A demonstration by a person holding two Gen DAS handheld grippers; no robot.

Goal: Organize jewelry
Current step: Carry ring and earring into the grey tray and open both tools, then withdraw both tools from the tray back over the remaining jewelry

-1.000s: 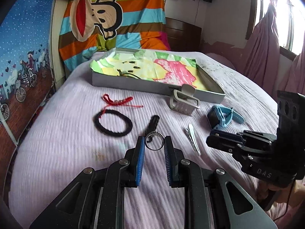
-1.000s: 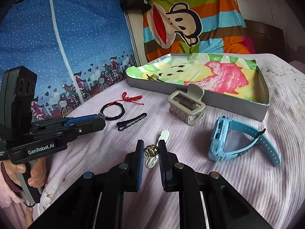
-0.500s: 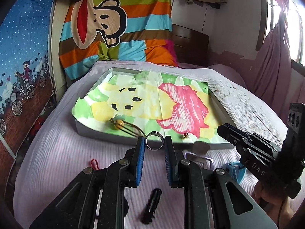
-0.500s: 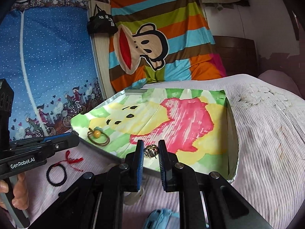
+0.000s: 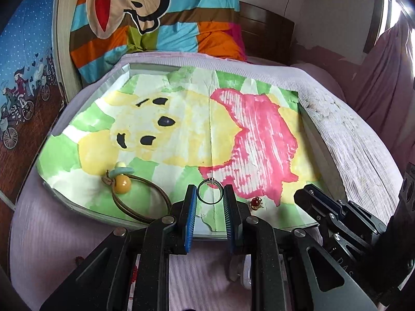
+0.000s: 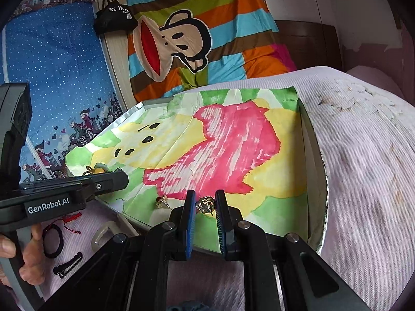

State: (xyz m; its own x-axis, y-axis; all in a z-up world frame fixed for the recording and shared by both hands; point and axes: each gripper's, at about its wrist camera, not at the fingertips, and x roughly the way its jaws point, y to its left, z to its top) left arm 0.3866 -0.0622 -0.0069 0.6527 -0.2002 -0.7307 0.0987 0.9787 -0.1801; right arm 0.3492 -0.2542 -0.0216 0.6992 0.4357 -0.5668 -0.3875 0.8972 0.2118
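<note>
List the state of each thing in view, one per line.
Left gripper: shut on the ring, over the tray.
Right gripper: shut on a gold earring, over the tray.
Hair tie: lying in the tray.
Red earring: lying in the tray.
Black bracelet: on the bed, outside the tray.

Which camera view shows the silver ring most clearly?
The left wrist view: the silver ring sits face-on, pinched between the left tool fingers above the tray. In the right wrist view that tool appears side-on, and its ring is not visible.
</note>
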